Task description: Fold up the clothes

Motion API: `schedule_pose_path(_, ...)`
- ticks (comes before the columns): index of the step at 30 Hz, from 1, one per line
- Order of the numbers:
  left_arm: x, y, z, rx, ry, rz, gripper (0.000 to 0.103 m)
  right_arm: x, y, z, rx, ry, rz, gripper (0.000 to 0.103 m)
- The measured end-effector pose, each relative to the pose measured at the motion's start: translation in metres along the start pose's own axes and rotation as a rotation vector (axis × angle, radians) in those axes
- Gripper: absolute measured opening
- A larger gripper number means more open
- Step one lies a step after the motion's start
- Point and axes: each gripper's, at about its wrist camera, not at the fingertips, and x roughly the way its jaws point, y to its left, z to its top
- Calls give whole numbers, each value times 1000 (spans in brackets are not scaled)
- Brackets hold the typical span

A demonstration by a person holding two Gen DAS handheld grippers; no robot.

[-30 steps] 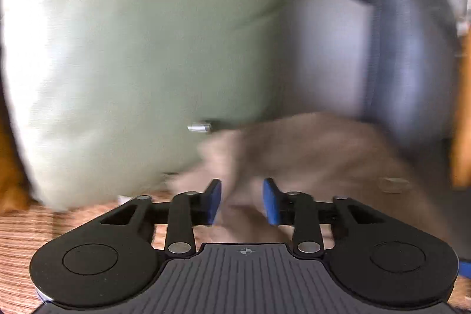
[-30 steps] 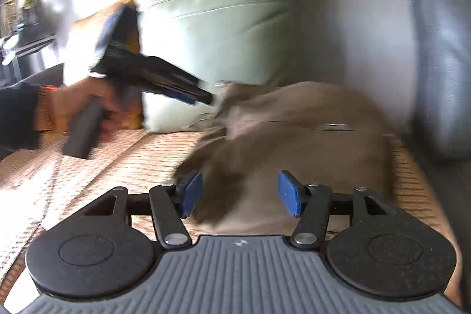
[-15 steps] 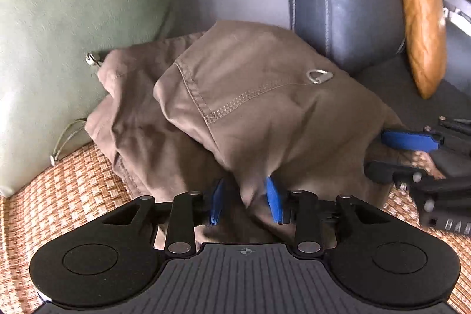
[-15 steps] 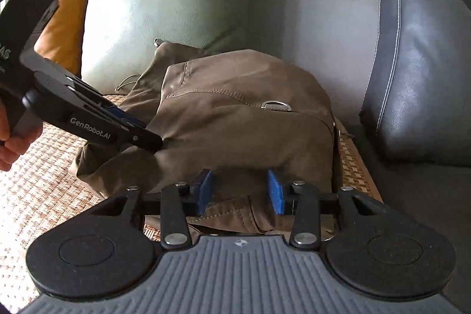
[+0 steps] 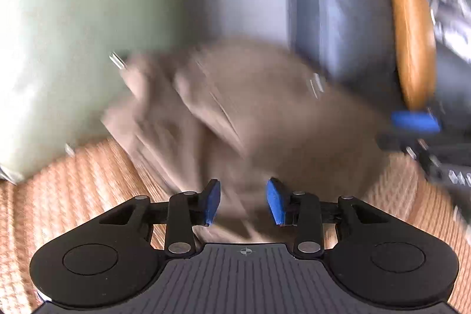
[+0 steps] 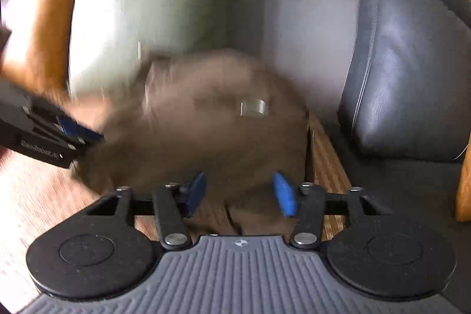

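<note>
A brown garment [image 5: 250,108] lies bunched on the woven mat [image 5: 73,190] of a sofa seat; both views are motion-blurred. It has metal rings [image 6: 253,107]. My left gripper [image 5: 243,202] is open, its blue pads just off the garment's near edge. My right gripper [image 6: 240,193] is open at the garment's front edge [image 6: 206,131]. The right gripper also shows at the right in the left wrist view [image 5: 418,122], and the left gripper at the left in the right wrist view [image 6: 59,137].
A pale green cushion [image 5: 73,34] stands behind the garment on the left, a dark blue-black cushion [image 6: 412,64] on the right, and orange cushions [image 5: 412,34] at both ends. The grey sofa back [image 6: 309,34] is behind.
Both grippers have opened and drawn back a little from the garment, which has dropped back onto the seat. Both views are now blurred by motion.
</note>
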Motion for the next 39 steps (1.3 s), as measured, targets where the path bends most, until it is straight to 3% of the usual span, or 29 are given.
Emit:
schedule_pose_path(4, 18, 31, 47, -20, -83, 150, 53, 8, -6, 20, 2, -45, -9, 55)
schedule_pose_path(8, 52, 38, 72, 44, -87, 193, 55, 33, -10, 31, 16, -55, -25, 56)
schedule_pose_path(13, 118, 54, 51, 25, 111, 215, 53, 70, -15, 19, 59, -10, -31, 60)
schedule_pose_path(14, 125, 59, 45, -2, 124, 209, 50, 76, -15, 15, 65, -2, -30, 60)
schedule_pose_path(18, 129, 78, 27, -146, 76, 179, 62, 82, -16, 3, 70, -13, -27, 60)
schedule_pose_path(21, 119, 67, 35, -112, 105, 227, 64, 82, -15, 2, 80, -17, -37, 60)
schedule_pose_path(24, 84, 46, 43, -52, 96, 239, 65, 83, -15, 10, 93, 9, -51, 61)
schedule_pose_path(26, 41, 26, 38, -3, 47, 204, 68, 74, -20, 28, 141, 66, -48, 62)
schedule_pose_path(28, -16, 3, 18, 48, -15, 160, 86, 42, -22, 37, 197, 46, -33, 63)
schedule_pose_path(29, -44, -6, 5, 56, -36, 149, 88, 17, -21, 37, 210, 20, 0, 69)
schedule_pose_path(31, -92, -18, -24, 37, -55, 146, 88, -33, -16, 32, 221, -22, 56, 77)
schedule_pose_path(35, -158, -46, -65, -84, -70, 134, 94, -108, -3, 11, 211, 20, 117, 91)
schedule_pose_path(37, -179, -63, -75, -131, -58, 143, 102, -142, 4, 1, 189, 41, 132, 97)
schedule_pose_path(39, -200, -81, -76, -156, -54, 168, 103, -175, 7, -1, 173, 35, 139, 103)
